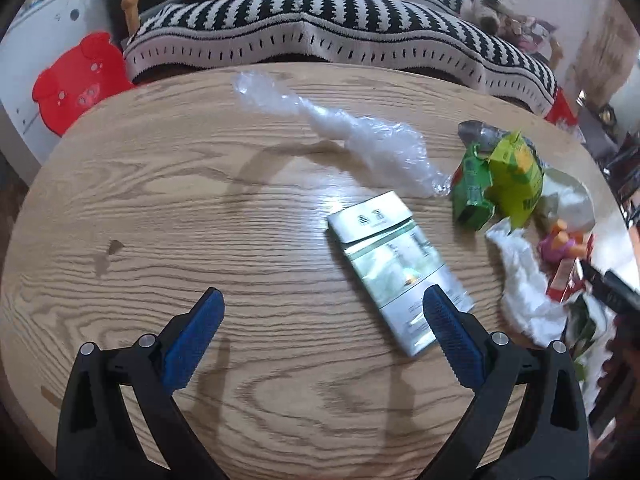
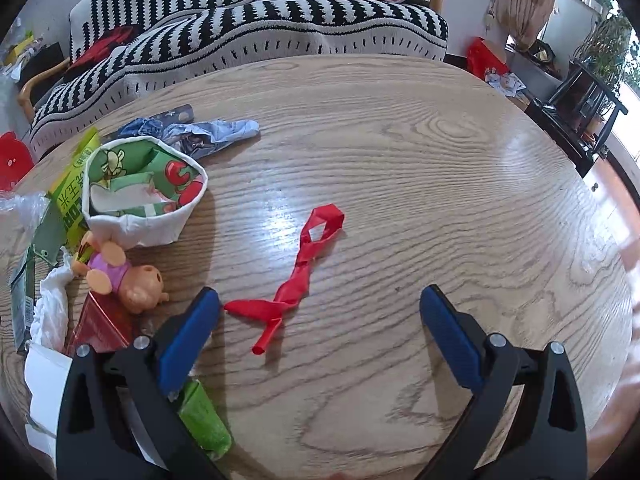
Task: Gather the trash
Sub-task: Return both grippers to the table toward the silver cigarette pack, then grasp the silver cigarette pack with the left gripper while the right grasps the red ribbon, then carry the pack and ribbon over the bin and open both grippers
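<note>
On the wooden table (image 1: 168, 208) lies a silver-green cigarette pack (image 1: 394, 264), with clear crumpled plastic (image 1: 360, 140) behind it. My left gripper (image 1: 322, 312) is open and empty; its right finger (image 1: 448, 328) overlaps the pack's near end. To the right sit green drink cartons (image 1: 504, 176) and white tissue (image 1: 520, 284). In the right wrist view a red deflated balloon (image 2: 296, 276) lies on the table (image 2: 440, 184). My right gripper (image 2: 320, 312) is open and empty, with the balloon's near end between its fingers.
A paper cup (image 2: 144, 188) lies on its side at left, with a crumpled blue wrapper (image 2: 208, 132), a pig toy (image 2: 128, 276), a red box (image 2: 100, 324) and a green carton (image 2: 204, 420). A striped sofa (image 2: 260, 28) stands behind the table.
</note>
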Demonstrator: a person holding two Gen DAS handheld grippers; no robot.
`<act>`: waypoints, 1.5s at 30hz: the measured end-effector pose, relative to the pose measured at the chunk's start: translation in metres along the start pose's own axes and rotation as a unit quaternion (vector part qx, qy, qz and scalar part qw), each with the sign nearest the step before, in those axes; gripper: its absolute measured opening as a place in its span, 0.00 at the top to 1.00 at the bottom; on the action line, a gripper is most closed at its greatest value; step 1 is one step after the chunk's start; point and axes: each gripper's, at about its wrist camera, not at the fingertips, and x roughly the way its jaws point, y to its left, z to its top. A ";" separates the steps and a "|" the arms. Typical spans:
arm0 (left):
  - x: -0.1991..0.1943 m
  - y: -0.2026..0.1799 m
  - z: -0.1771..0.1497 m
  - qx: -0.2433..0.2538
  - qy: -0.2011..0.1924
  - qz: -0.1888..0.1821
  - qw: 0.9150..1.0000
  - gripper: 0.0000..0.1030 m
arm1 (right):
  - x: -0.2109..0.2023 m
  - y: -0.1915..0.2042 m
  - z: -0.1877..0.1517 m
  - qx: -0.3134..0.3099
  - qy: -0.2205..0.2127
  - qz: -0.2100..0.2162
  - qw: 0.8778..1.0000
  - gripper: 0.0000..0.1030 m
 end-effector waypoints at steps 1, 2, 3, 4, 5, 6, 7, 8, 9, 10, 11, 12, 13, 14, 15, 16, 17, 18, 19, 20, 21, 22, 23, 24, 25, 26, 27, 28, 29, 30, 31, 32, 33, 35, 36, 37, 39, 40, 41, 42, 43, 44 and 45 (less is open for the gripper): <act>0.005 -0.005 0.000 -0.006 0.005 -0.005 1.000 0.06 | 0.000 0.000 0.000 0.001 -0.001 0.000 1.000 0.06; 0.010 -0.009 0.000 -0.010 0.011 -0.009 1.000 0.06 | 0.000 -0.001 -0.001 0.001 -0.001 -0.001 1.000 0.06; 0.014 -0.014 0.001 -0.015 0.018 -0.014 1.000 0.06 | 0.000 -0.001 -0.001 0.001 0.000 0.000 1.000 0.06; 0.017 -0.017 0.001 -0.018 0.022 -0.018 0.999 0.06 | 0.000 0.000 0.000 0.001 0.001 0.001 1.000 0.05; 0.021 -0.022 0.002 -0.023 0.026 -0.024 0.999 0.06 | 0.000 0.000 0.000 -0.001 0.003 0.002 1.000 0.05; 0.024 -0.027 0.003 -0.025 0.029 -0.027 0.999 0.06 | 0.000 0.000 0.000 -0.003 0.005 0.003 1.000 0.05; 0.028 -0.033 0.004 -0.023 0.033 -0.026 0.999 0.06 | 0.001 0.001 0.000 -0.004 0.009 0.003 1.000 0.05; 0.031 -0.036 0.004 -0.019 0.035 -0.021 0.999 0.06 | 0.001 0.000 0.001 -0.006 0.011 0.004 1.000 0.05; 0.033 -0.042 0.002 -0.009 0.031 -0.006 0.999 0.06 | 0.001 0.000 0.002 -0.008 0.014 0.006 1.000 0.05; 0.036 -0.047 0.002 0.004 0.029 0.010 1.000 0.06 | 0.001 0.000 0.004 -0.010 0.015 0.007 1.000 0.05; 0.039 -0.054 0.000 0.024 0.027 0.028 0.999 0.06 | 0.002 0.000 0.004 -0.012 0.017 0.009 1.000 0.05; 0.039 -0.059 -0.003 0.039 0.018 0.028 0.999 0.06 | 0.001 0.000 0.004 -0.019 0.016 0.015 1.000 0.05; 0.039 -0.061 -0.005 0.046 0.015 0.026 0.998 0.06 | 0.001 0.001 0.005 -0.025 0.015 0.018 0.999 0.05; 0.039 -0.066 -0.008 0.062 0.012 0.015 0.998 0.06 | 0.000 0.001 0.005 -0.031 0.012 0.025 0.999 0.07; 0.038 -0.069 -0.011 0.080 0.009 0.004 0.997 0.06 | -0.004 0.003 0.005 -0.039 0.003 0.029 0.999 0.12; 0.037 -0.073 -0.013 0.095 0.006 -0.005 0.995 0.06 | -0.009 0.003 0.007 -0.041 -0.005 0.032 0.999 0.42; 0.036 -0.076 -0.016 0.109 -0.002 -0.013 0.994 0.08 | -0.011 0.003 0.008 -0.038 -0.001 0.028 0.999 0.76; 0.034 -0.076 -0.018 0.113 -0.008 -0.019 0.993 0.12 | -0.012 0.003 0.009 -0.030 0.002 0.032 0.999 0.76; 0.031 -0.076 -0.019 0.116 -0.019 -0.020 0.993 0.28 | -0.013 0.002 0.009 -0.026 0.001 0.034 0.999 0.77; 0.029 -0.073 -0.018 0.110 -0.019 -0.028 0.993 0.30 | -0.014 0.001 0.008 -0.023 0.001 0.035 0.999 0.77; 0.028 -0.071 -0.019 0.109 -0.021 -0.028 0.993 0.31 | -0.016 -0.001 0.007 -0.015 0.001 0.039 0.999 0.77; 0.027 -0.071 -0.020 0.108 -0.021 -0.025 0.994 0.31 | -0.017 -0.002 0.007 -0.009 0.001 0.041 0.999 0.78; 0.027 -0.070 -0.021 0.105 -0.019 -0.026 0.994 0.32 | -0.018 -0.004 0.005 -0.003 0.001 0.042 0.999 0.78; 0.027 -0.070 -0.022 0.103 -0.017 -0.027 0.994 0.32 | -0.020 -0.005 0.004 -0.001 0.002 0.042 0.999 0.78; 0.026 -0.069 -0.022 0.102 -0.017 -0.028 0.994 0.32 | -0.021 -0.005 0.002 0.000 0.002 0.041 0.999 0.78; 0.025 -0.069 -0.023 0.101 -0.015 -0.031 0.994 0.32 | -0.022 -0.005 0.001 0.001 0.003 0.041 0.999 0.78; 0.024 -0.068 -0.024 0.101 -0.012 -0.035 0.994 0.32 | -0.023 -0.006 0.001 0.003 0.005 0.041 0.999 0.78; 0.023 -0.067 -0.025 0.097 -0.011 -0.039 0.994 0.32 | -0.024 -0.007 -0.001 0.005 0.006 0.040 0.999 0.78; 0.020 -0.061 -0.027 0.093 -0.010 -0.044 0.995 0.32 | -0.024 -0.007 -0.002 0.007 0.006 0.039 0.999 0.78; 0.019 -0.057 -0.027 0.087 -0.008 -0.049 0.995 0.32 | -0.026 -0.007 -0.003 0.007 0.005 0.037 0.999 0.78; 0.017 -0.055 -0.029 0.084 -0.007 -0.051 0.995 0.32 | -0.027 -0.007 -0.004 0.006 0.005 0.035 0.999 0.78; 0.016 -0.053 -0.027 0.081 -0.007 -0.053 0.995 0.32 | -0.028 -0.006 -0.004 0.004 0.004 0.033 0.999 0.78; 0.016 -0.052 -0.025 0.081 -0.008 -0.053 0.995 0.32 | -0.030 -0.006 -0.004 0.003 0.003 0.032 0.999 0.78; 0.012 -0.051 -0.024 0.084 -0.014 -0.052 0.995 0.32 | -0.035 -0.006 -0.004 0.001 0.001 0.030 1.000 0.78; 0.009 -0.052 -0.024 0.086 -0.017 -0.050 0.995 0.32 | -0.036 -0.006 -0.004 0.001 -0.001 0.029 1.000 0.78; 0.006 -0.052 -0.024 0.088 -0.022 -0.047 0.995 0.32 | -0.039 -0.006 -0.004 0.002 -0.003 0.027 1.000 0.78; 0.003 -0.052 -0.024 0.089 -0.023 -0.049 0.995 0.32 | -0.044 -0.005 -0.004 0.000 -0.006 0.025 1.000 0.78; 0.001 -0.052 -0.024 0.088 -0.022 -0.052 0.995 0.32 | -0.046 -0.004 -0.005 -0.001 -0.007 0.025 1.000 0.78; -0.001 -0.053 -0.025 0.088 -0.023 -0.054 0.994 0.32 | -0.050 -0.003 -0.006 -0.003 -0.010 0.023 1.000 0.78; -0.004 -0.054 -0.025 0.091 -0.027 -0.053 0.994 0.32 | -0.053 -0.003 -0.007 -0.004 -0.012 0.022 1.000 0.78; -0.008 -0.054 -0.026 0.093 -0.030 -0.053 0.994 0.32 | -0.058 -0.003 -0.009 -0.006 -0.016 0.021 1.000 0.78; -0.011 -0.055 -0.026 0.095 -0.034 -0.053 0.994 0.32 | -0.063 -0.004 -0.010 -0.006 -0.018 0.021 1.000 0.78; -0.016 -0.055 -0.027 0.095 -0.037 -0.056 0.993 0.32 | -0.068 -0.005 -0.012 -0.006 -0.021 0.022 1.000 0.78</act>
